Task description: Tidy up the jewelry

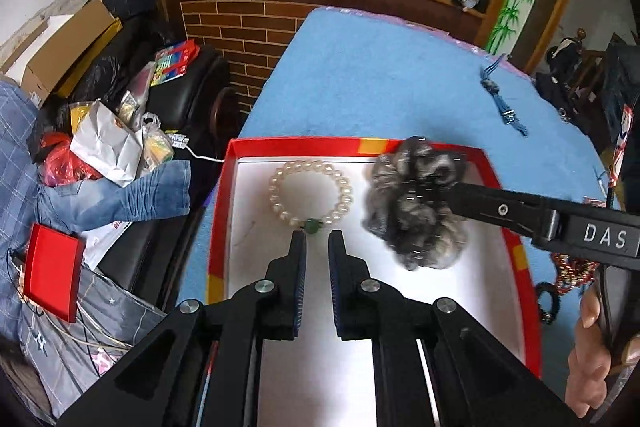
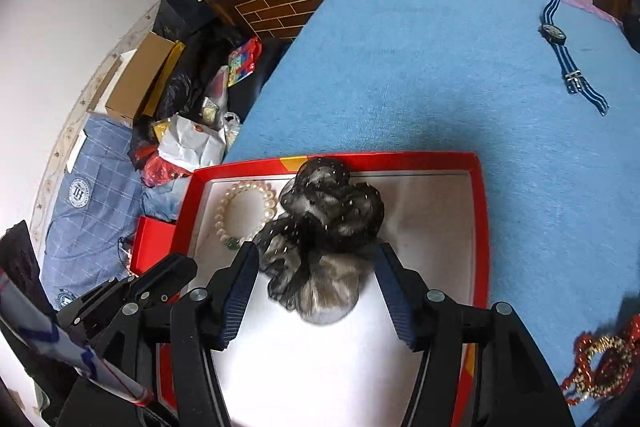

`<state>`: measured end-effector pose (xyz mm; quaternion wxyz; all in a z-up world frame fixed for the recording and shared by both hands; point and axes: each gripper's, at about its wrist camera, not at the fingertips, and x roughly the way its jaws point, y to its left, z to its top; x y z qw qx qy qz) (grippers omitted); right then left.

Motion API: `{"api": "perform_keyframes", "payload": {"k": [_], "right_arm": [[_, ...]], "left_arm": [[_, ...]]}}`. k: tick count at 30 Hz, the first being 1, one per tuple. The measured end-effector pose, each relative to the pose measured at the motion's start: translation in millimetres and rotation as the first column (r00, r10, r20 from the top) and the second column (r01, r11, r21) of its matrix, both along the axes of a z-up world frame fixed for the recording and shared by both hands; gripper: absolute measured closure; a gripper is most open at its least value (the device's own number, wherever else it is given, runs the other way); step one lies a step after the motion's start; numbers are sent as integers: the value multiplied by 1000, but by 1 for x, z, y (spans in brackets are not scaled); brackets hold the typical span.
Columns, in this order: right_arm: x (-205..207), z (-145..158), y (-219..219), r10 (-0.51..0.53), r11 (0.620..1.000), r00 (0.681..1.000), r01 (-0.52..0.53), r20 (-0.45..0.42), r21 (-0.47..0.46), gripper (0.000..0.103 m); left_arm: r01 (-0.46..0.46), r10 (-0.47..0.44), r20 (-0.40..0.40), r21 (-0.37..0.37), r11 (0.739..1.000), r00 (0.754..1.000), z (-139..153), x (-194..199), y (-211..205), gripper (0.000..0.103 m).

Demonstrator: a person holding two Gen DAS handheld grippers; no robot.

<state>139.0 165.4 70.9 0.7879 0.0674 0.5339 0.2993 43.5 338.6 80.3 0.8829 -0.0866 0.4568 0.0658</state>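
Blue cloth covers the table [image 2: 400, 67], and a red-rimmed tray [image 2: 482, 227] with a white floor sits at its near edge, low in both views. Inside the tray a pearl bracelet [image 1: 310, 193] lies at the left and a grey scrunchie [image 2: 324, 227] just right of it; in the right wrist view the two seem to touch or overlap.

The step in hand looks like setting the scrunchie down in the tray. The right gripper [image 2: 316, 267] stands spread, its pads either side of the scrunchie without pressing it. The left gripper [image 1: 318, 247] is nearly pressed together with nothing between its pads, its tips just short of the bracelet's green bead.

Two pieces remain out on the cloth: a striped watch [image 2: 568, 55] at the upper right, well apart from the tray, and a red beaded piece [image 2: 600, 359] at the lower right, near the tray. The next move probably calls for lifting clear of the scrunchie and reaching for one of them.

Beyond the table a brick-fronted counter [image 1: 248, 27] carries clutter; bags and boxes crowd the left.
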Motion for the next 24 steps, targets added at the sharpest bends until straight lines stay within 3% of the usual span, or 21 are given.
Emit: {"api": "perform_keyframes", "payload": {"k": [3, 12, 18, 24], "right_arm": [[-13, 8, -14, 0, 1000, 1000, 0, 12, 20, 38], [-73, 13, -90, -52, 998, 997, 50, 57, 47, 38], [-105, 17, -171, -129, 990, 987, 123, 94, 62, 38], [-125, 21, -268, -289, 956, 950, 278, 121, 93, 39]], "left_arm": [[14, -14, 25, -2, 1000, 1000, 9, -10, -12, 82], [95, -93, 86, -21, 995, 992, 18, -41, -75, 82], [204, -198, 93, -59, 977, 976, 10, -56, -139, 82], [282, -280, 44, -71, 957, 959, -5, -55, -188, 82]]}}
